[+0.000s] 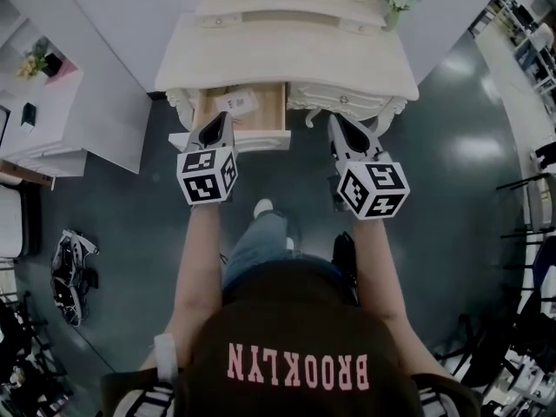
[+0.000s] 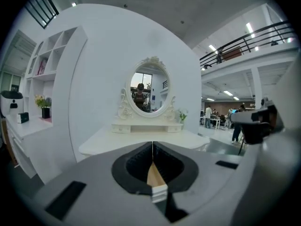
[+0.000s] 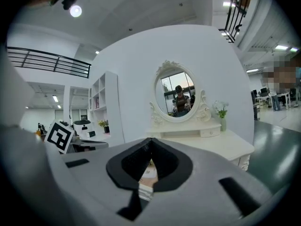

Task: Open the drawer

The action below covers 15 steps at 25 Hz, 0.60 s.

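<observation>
The drawer [image 1: 261,140] stood pulled out on the left side of the dressing table [image 1: 287,59], with a paper slip [image 1: 236,103] inside. The left gripper [image 1: 217,122] hung at the drawer's front and the right gripper [image 1: 340,124] beside it. Both had their jaws pressed together on nothing.

Risk: a dropped gripper or the person's knee could knock the front back in. How much runner remained engaged could not be seen, so a further pull might drop the drawer.

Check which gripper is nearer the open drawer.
Left. The left gripper hangs at the front edge of the drawer; the right gripper is off to its right, clear of it.
</observation>
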Each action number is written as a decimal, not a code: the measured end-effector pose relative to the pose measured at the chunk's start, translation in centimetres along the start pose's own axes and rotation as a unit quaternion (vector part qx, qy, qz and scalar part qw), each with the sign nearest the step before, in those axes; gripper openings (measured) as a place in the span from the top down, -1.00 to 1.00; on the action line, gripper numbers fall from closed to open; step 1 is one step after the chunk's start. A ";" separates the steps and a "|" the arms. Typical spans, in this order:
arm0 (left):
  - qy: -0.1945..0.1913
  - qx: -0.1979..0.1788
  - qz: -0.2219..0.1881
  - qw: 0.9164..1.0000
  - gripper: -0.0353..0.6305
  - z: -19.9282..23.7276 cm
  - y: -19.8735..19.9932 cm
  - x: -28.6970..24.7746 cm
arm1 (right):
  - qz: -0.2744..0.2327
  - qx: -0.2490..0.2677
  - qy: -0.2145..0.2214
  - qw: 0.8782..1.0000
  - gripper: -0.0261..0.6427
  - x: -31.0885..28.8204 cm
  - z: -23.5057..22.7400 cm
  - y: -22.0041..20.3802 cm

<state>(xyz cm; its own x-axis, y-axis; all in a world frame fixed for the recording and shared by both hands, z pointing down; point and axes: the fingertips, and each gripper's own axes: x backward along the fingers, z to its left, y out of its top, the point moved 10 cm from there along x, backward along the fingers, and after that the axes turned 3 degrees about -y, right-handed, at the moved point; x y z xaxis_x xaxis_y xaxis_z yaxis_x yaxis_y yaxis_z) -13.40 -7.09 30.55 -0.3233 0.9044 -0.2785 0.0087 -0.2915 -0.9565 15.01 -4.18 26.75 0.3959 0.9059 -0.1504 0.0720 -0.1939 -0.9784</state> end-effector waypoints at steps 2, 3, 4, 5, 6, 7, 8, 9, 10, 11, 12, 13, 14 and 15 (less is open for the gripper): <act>-0.004 -0.011 -0.018 1.000 0.87 -0.4 1.2 0.3 | -0.016 0.014 0.007 1.000 0.93 0.3 0.3 0.9; -0.005 -0.017 -0.026 0.999 0.87 -0.6 1.8 0.5 | -0.025 0.026 0.008 0.999 0.93 0.5 0.5 1.3; -0.007 -0.024 -0.035 0.999 0.87 -0.8 2.4 0.7 | -0.034 0.040 0.006 0.999 0.93 0.7 0.6 1.7; -0.009 -0.030 -0.043 0.999 0.87 -1.0 2.9 1.0 | -0.044 0.058 0.001 0.997 0.93 0.9 0.7 2.0; -0.011 -0.036 -0.052 0.998 0.87 -1.3 3.4 1.2 | -0.054 0.076 -0.006 0.996 0.93 1.1 0.8 2.3; -0.014 -0.041 -0.061 0.997 0.87 -1.5 3.9 1.4 | -0.062 0.092 -0.012 0.994 0.93 1.2 1.0 2.5; -0.016 -0.045 -0.068 0.997 0.87 -1.7 4.3 1.5 | -0.068 0.103 -0.016 0.992 0.93 1.3 1.1 2.6; -0.017 -0.048 -0.074 0.996 0.87 -1.8 4.6 1.6 | -0.072 0.109 -0.018 0.991 0.93 1.4 1.2 2.7; -0.019 -0.050 -0.078 0.996 0.87 -1.9 4.9 1.8 | -0.074 0.112 -0.018 0.991 0.93 1.5 1.3 2.8; -0.020 -0.052 -0.082 0.995 0.87 -2.0 5.2 1.9 | -0.075 0.112 -0.017 0.991 0.93 1.5 1.4 2.8; -0.021 -0.055 -0.086 0.995 0.87 -2.1 5.4 2.0 | -0.076 0.113 -0.016 0.991 0.93 1.6 1.4 2.9; -0.022 -0.058 -0.090 0.994 0.87 -2.2 5.7 2.1 | -0.077 0.115 -0.016 0.990 0.93 1.6 1.5 3.0; -0.023 -0.061 -0.095 0.993 0.87 -2.4 6.0 2.1 | -0.078 0.119 -0.016 0.990 0.93 1.6 1.5 3.2; -0.024 -0.065 -0.099 0.993 0.87 -2.5 6.2 2.2 | -0.079 0.123 -0.016 0.989 0.93 1.7 1.6 3.4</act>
<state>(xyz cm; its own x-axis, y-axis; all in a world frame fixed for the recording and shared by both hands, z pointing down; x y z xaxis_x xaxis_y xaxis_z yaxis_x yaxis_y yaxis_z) -11.70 -6.09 23.76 -0.3762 0.9229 -0.0820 0.0610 -0.0637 -0.9961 14.45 -2.73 22.99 0.3677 0.9299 0.0067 -0.0956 0.0450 -0.9944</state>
